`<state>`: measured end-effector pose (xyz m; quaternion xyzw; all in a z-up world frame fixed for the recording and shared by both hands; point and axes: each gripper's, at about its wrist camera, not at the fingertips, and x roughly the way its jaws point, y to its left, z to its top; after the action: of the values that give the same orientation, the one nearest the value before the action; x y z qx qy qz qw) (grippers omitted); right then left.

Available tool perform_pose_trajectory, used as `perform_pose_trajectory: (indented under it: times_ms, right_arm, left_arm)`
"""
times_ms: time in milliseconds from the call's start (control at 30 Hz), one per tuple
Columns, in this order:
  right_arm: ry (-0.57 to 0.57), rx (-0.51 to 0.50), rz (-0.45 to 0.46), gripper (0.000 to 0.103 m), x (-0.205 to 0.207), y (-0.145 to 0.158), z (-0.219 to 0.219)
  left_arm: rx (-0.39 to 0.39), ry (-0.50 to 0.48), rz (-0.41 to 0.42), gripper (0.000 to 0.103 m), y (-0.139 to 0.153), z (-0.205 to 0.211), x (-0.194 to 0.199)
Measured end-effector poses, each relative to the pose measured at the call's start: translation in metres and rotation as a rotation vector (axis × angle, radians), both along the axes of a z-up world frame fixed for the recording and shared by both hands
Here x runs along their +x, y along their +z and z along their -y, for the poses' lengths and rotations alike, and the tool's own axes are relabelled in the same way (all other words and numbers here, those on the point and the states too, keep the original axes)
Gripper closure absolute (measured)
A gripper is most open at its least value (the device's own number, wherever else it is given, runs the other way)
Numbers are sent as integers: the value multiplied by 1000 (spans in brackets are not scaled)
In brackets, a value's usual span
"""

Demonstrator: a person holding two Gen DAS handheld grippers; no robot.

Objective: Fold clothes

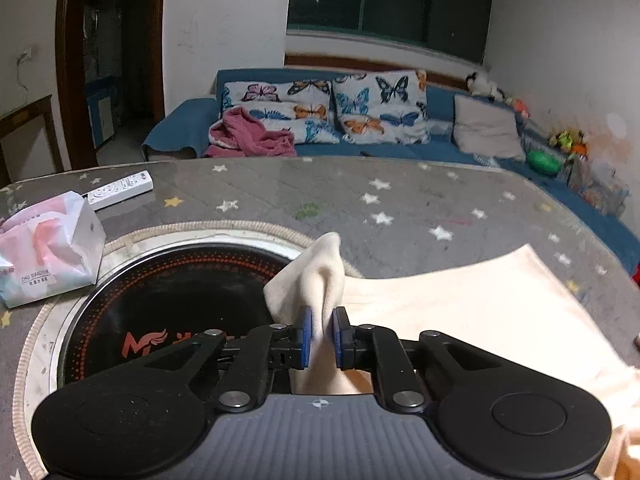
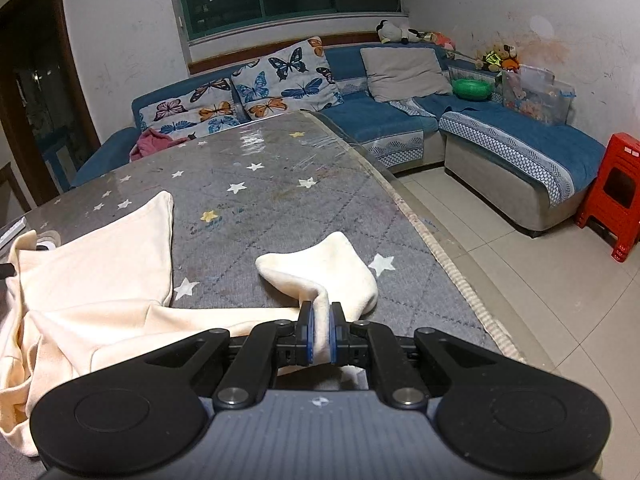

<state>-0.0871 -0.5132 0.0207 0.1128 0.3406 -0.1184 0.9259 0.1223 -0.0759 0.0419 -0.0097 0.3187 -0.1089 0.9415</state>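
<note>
With one corner of the cream garment (image 2: 100, 280) pinched in each of the left gripper (image 1: 320, 330) and right gripper (image 2: 320, 330), the cloth is spread on the table (image 2: 280, 184) toward 10 o'clock of the right one.

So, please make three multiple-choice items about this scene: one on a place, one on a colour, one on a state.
1. Where does the tissue pack lie?
A. on the sofa
B. on the table, beside the round black cooktop
C. on the floor

2. What colour is the stool?
A. red
B. green
C. white

3. How is the right hand-held gripper?
A. wide open
B. shut on nothing
C. shut on the cream garment

Answers:
1 B: the pack rests on the starred grey cover at the cooktop's left edge.
2 A: it stands red on the tiles by the sofa.
3 C: cream cloth is pinched between its blue pads.
</note>
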Motion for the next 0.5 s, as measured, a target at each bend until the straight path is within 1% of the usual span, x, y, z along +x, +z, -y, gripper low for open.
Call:
perform_pose_trajectory:
  times_ms: [33, 100, 200, 267, 367, 400, 467, 500]
  right_arm:
    - [0, 1, 0, 97, -1, 0, 0]
    - [-1, 0, 0, 97, -1, -1, 0]
    - [-3, 2, -1, 97, -1, -2, 0]
    - [-3, 4, -4, 97, -1, -2, 0]
    - [-1, 3, -2, 96, -1, -2, -2]
    - [2, 3, -2, 96, -1, -3, -2]
    - [6, 3, -4, 94, 0, -3, -3]
    - [7, 2, -6, 93, 0, -4, -3]
  left_arm:
    - [-3, -1, 11, 94, 3, -1, -2]
    - [-9, 0, 35, 94, 9, -5, -9]
    - [-44, 5, 47, 94, 16, -15, -16]
    - [-46, 1, 40, 94, 17, -16, -16]
    - [-57, -35, 15, 93, 15, -10, -13]
    - [-58, -52, 6, 92, 13, -6, -11]
    - [-31, -60, -1, 81, 9, 6, -4]
    - [-15, -54, -3, 74, 6, 12, 1]
